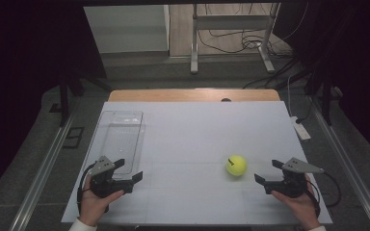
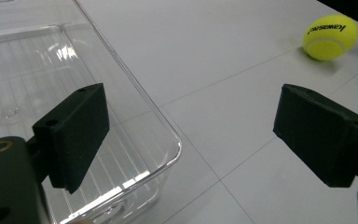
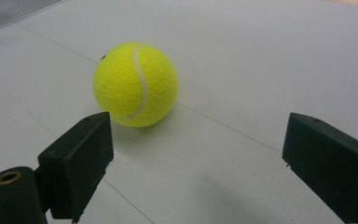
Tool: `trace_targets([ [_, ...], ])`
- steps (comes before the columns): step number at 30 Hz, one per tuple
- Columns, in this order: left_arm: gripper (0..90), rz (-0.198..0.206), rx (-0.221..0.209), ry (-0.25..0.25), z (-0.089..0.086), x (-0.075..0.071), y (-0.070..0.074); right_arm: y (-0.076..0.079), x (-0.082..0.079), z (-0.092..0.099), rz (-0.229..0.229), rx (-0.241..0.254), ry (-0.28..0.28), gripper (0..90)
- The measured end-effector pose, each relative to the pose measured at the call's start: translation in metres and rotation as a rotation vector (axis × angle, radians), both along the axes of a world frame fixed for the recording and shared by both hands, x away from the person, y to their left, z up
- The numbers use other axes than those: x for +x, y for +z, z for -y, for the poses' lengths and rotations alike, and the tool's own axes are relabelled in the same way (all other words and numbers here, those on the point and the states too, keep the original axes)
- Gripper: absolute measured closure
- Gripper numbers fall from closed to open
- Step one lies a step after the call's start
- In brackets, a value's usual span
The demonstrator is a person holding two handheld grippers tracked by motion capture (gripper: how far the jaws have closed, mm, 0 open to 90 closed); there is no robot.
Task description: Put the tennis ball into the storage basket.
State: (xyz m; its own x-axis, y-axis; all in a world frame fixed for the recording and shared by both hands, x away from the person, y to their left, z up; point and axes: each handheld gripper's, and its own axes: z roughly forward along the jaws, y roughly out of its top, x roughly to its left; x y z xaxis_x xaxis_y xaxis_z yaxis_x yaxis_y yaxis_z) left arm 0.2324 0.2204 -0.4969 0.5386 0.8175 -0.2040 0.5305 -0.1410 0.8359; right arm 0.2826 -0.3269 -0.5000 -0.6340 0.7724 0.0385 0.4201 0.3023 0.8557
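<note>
A yellow tennis ball (image 1: 236,165) sits untouched on the white table (image 1: 192,130), with the work judged to be at its very start: nothing is gripped, and the clear plastic tray (image 1: 120,137) at the left holds nothing. Picking up the ball and carrying it across, likely to the tray, is all still to do. The right gripper (image 1: 268,174), jaws spread wide and holding nothing, points at the ball, which lies near it at about its 10 o'clock in the high view; in the right gripper view the ball (image 3: 135,84) rests just beyond the jaw tips, toward 11 o'clock, apart from both. The left gripper (image 1: 129,173), jaws likewise wide and holding nothing, hovers at the tray's near corner (image 2: 168,154), the ball (image 2: 331,36) well apart at its 2 o'clock.
</note>
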Motion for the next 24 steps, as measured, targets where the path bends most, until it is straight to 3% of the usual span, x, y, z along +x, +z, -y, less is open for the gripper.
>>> trace_targets([
  [24,11.4,0.008,0.003,-0.033,0.0094,0.0016,0.0022,0.0020,-0.0065,0.0015,0.003,0.010,-0.003,9.7],
])
